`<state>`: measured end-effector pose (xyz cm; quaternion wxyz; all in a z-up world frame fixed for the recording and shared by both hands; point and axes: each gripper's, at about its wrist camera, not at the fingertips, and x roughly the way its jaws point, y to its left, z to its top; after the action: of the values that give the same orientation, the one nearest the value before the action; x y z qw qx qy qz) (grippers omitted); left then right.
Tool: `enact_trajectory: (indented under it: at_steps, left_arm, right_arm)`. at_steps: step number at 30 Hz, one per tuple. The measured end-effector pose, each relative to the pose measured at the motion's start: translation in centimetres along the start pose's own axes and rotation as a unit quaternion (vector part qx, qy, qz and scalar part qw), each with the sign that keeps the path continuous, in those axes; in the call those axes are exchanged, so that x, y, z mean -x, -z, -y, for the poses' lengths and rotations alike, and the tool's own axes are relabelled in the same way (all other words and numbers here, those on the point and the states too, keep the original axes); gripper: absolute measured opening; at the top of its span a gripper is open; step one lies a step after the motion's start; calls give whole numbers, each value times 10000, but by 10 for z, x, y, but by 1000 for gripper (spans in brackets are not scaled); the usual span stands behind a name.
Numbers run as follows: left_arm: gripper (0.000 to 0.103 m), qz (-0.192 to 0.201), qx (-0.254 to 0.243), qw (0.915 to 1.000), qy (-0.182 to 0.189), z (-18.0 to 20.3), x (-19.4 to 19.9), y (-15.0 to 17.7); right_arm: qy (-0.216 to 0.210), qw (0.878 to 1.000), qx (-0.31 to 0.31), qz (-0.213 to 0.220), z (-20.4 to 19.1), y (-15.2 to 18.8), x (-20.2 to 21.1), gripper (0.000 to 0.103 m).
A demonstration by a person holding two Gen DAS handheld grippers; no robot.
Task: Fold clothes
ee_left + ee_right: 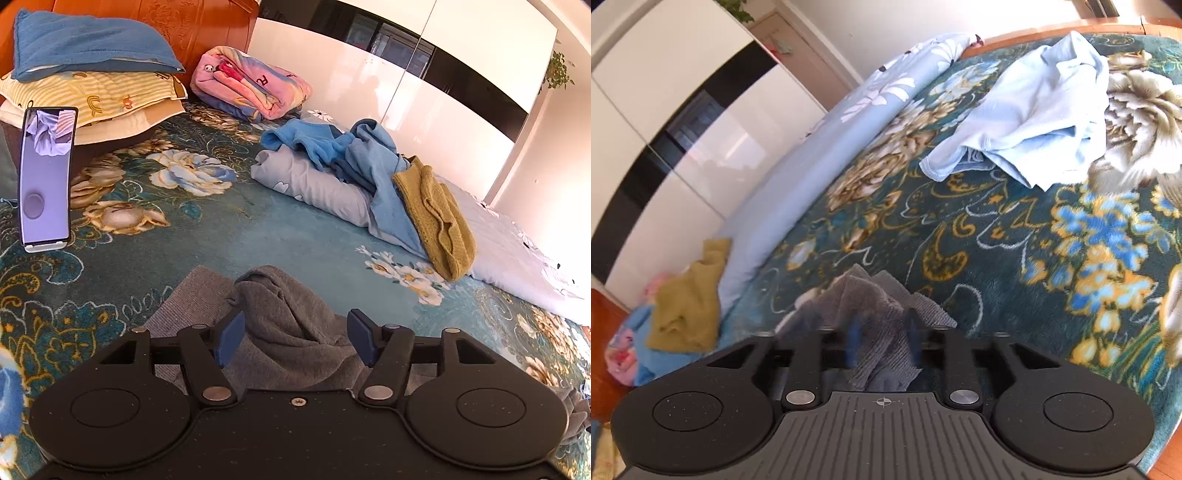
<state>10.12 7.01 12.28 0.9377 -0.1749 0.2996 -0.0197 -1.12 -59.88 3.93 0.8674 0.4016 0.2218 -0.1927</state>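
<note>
The grey knit garment [291, 325] lies bunched on the floral bedspread [258, 236]. The left gripper [295, 338] straddles a raised fold, jaws apart, poised to pinch. The right gripper [882, 341], blurred, seems clamped on the garment's ribbed edge, likely for lifting.

Both grippers low, fingers pointing forward.
Left gripper [295, 338] has its blue fingers [229, 341] spread wide; right gripper [882, 341] has its fingers closer together, blurred.
</note>
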Motion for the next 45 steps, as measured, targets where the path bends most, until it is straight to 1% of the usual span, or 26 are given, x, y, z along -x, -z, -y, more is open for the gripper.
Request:
enact_trajectory:
  at_steps: [1, 2, 3, 4, 5, 7, 9, 11, 13, 14, 15, 18, 20, 22, 24, 26, 28, 30, 31, 33, 36, 39, 40, 43, 44, 45]
  left_arm:
    - [60, 10, 14, 10000, 63, 1, 0, 0]
    - [60, 13, 21, 9999, 122, 2, 0, 1]
    - [60, 13, 26, 9998, 171, 3, 0, 1]
    - [60, 17, 17, 9998, 204, 5, 0, 0]
    - [60, 22, 0, 9997, 229, 7, 1, 0]
    - [61, 34, -22, 9996, 278, 9, 3, 0]
    - [64, 55, -14, 9996, 286, 7, 6, 1]
    - [64, 55, 60, 9996, 263, 3, 7, 2]
    - [64, 51, 150, 9995, 259, 0, 9, 2]
    - [64, 56, 185, 9994, 287, 0, 10, 3]
    - [64, 62, 194, 9993, 325, 0, 12, 3]
    - [67, 35, 204, 9990, 385, -2, 15, 7]
    - [67, 18, 287, 9988, 402, -7, 15, 10]
    - [67, -5, 403, 9984, 392, -15, 16, 13]
    - [67, -14, 502, 9980, 378, -22, 15, 15]
    - [67, -5, 585, 9975, 391, -28, 15, 15]
    - [67, 4, 637, 9970, 432, -33, 14, 14]
    - [67, 8, 676, 9965, 486, -36, 14, 14]
    - [67, 6, 683, 9964, 512, -37, 13, 14]
    - [68, -3, 684, 9961, 559, -40, 14, 14]
    - [68, 27, 738, 9957, 551, -48, 18, 15]
    - [68, 70, 791, 9955, 509, -56, 24, 16]
    - [68, 81, 806, 9955, 494, -60, 26, 16]
    - [68, 87, 830, 9954, 467, -68, 31, 16]
    - [68, 80, 835, 9954, 459, -70, 33, 17]
    - [68, 66, 838, 9954, 458, -72, 34, 17]
  right_arm:
    - [-34, 9999, -73, 81, 2, 3, 4, 67]
    - [-164, 9997, -165, 94, 5, 7, 5, 86]
    - [-360, 9990, -269, 63, 8, 11, 4, 90]
    - [-555, 9978, -373, 31, 11, 15, 3, 89]
    - [-547, 9976, -427, -18, 12, 19, 0, 89]
    - [-341, 9980, -522, -99, 12, 25, -6, 89]
    - [-338, 9966, -744, -85, 15, 30, -10, 88]
    - [-339, 9954, -895, -62, 16, 34, -14, 88]
    - [-448, 9944, -955, -56, 13, 35, -20, 87]
    - [-513, 9933, -1031, -32, 13, 35, -22, 80]
    - [-578, 9919, -1131, 8, 14, 34, -24, 63]
    - [-767, 9868, -1419, 115, 14, 33, -28, 35]
    - [-754, 9885, -1305, 149, 5, 29, -25, 27]
    - [-671, 9939, -850, 193, -16, 22, -18, 25]
    - [-686, 9966, -355, 281, -43, 14, -7, 24]
    - [-873, 9951, 245, 385, -78, 10, 6, 24]
    - [-1046, 9900, 858, 396, -116, 12, 15, 24]
    - [-1128, 9811, 1538, 334, -156, 22, 17, 24]
    - [-1174, 9741, 1910, 293, -176, 31, 17, 24]
    - [-1274, 9547, 2681, 202, -217, 56, 16, 24]
    - [-1559, 9229, 3519, -98, -263, 104, 9, 24]
    - [-1775, 8903, 4162, -509, -292, 163, 1, 24]
    - [-1776, 8812, 4337, -623, -297, 182, -1, 24]
    - [-1647, 8577, 4783, -922, -308, 232, -4, 25]
    - [-1626, 8527, 4862, -1004, -310, 244, -2, 27]
    - [-1622, 8500, 4895, -1074, -311, 254, 0, 31]
